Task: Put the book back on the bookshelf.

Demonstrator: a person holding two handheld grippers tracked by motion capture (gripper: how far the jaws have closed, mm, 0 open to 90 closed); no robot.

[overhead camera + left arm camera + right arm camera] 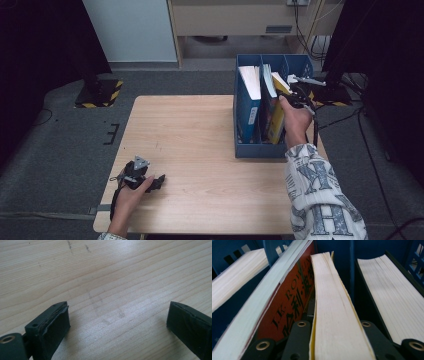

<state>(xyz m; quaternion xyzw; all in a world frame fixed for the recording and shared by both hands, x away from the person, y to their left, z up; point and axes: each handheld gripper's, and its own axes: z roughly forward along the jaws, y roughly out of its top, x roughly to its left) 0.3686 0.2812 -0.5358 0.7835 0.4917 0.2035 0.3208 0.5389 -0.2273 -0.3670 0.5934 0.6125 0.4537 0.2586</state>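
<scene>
Grey carpet surrounds a pale wooden bench [200,150]. At its 2 o'clock corner stands a blue file box [260,148] holding upright books. The right hand-held gripper [298,96] is clamped on a yellow-covered book [337,322], jaws either side of its page block, beside an orange book [287,305]. The yellow book's long axis runs away from the gripper, toward 12 o'clock. The left hand-held gripper [117,322] rests at 8 o'clock, jaws wide and empty, well apart; the right is clearly nearer.
</scene>
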